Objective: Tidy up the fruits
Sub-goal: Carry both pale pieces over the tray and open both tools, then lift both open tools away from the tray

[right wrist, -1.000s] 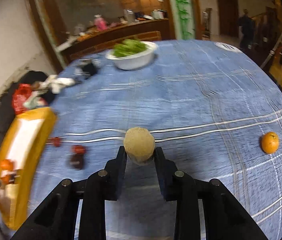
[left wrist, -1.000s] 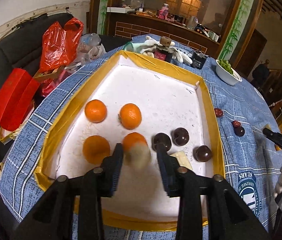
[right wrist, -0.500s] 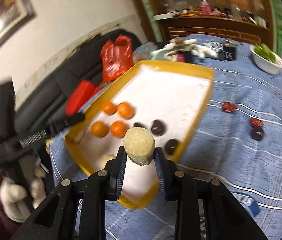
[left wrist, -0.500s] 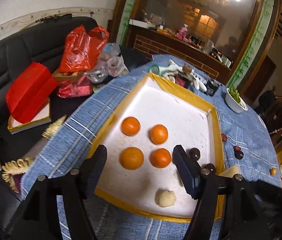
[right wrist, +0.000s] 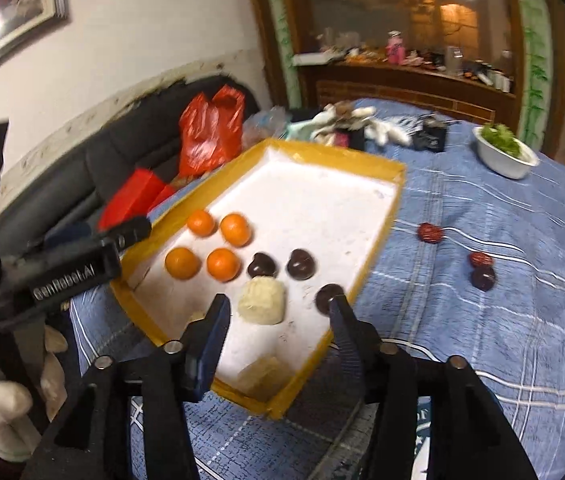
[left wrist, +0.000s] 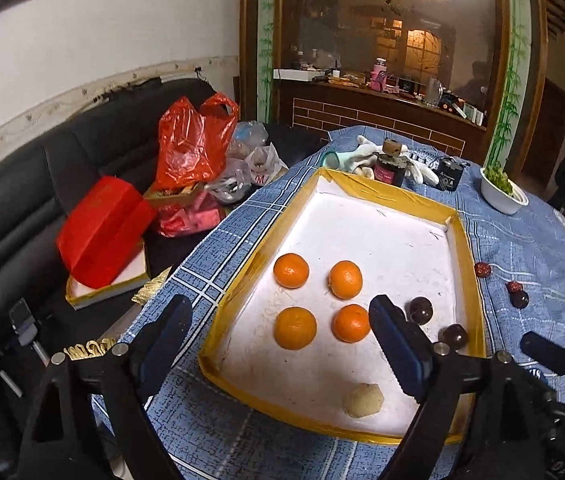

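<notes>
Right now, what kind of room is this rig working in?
Probably a home living or dining room: a black leather sofa along the wall, a round table under a blue checked tablecloth, and a wooden counter with a brick-pattern front cluttered with household items.

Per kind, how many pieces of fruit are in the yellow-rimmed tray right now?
Oranges: 4
Dark round fruits: 3
Pale peeled pieces: 2
Total in the tray: 9
</notes>
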Demonstrator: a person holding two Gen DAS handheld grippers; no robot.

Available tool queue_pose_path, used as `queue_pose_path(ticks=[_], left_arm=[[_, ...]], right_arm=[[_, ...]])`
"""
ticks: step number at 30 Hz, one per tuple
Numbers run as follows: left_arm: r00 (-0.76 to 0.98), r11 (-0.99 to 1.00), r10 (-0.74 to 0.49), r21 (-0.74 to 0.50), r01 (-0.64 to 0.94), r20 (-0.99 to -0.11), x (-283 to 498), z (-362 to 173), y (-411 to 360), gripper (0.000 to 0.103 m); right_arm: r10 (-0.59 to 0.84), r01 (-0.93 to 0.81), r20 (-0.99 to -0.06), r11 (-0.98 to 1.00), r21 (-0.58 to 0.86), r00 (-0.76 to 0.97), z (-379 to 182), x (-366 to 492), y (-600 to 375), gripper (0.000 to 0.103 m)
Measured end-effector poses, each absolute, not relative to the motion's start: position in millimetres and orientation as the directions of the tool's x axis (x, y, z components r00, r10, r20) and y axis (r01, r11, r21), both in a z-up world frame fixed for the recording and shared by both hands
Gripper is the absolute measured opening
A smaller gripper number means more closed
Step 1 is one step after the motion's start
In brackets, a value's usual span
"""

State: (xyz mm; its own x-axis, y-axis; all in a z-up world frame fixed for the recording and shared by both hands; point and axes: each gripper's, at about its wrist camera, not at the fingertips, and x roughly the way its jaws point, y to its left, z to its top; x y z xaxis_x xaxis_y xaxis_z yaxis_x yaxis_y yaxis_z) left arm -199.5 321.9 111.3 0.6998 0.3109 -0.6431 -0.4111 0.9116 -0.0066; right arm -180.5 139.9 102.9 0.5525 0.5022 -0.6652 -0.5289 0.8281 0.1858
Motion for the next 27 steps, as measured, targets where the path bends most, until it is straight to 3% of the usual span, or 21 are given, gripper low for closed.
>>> queue_pose_path(ticks=[6, 27], left_arm=[[0.719, 0.918, 0.371, 0.116, -0.378, -0.588, -204, 124, 283, 0.091], [0.731, 0.944, 0.317, 0.129, -0.303, -0.604, -203, 135, 248, 0.093]], right_arm=[[0.489, -0.503, -0.658, 0.843, 0.189, 0.573, 101, -186, 129, 0.060], [0.491, -0.466, -0.646, 0.855, 0.229, 0.584, 99, -192, 99, 0.065]])
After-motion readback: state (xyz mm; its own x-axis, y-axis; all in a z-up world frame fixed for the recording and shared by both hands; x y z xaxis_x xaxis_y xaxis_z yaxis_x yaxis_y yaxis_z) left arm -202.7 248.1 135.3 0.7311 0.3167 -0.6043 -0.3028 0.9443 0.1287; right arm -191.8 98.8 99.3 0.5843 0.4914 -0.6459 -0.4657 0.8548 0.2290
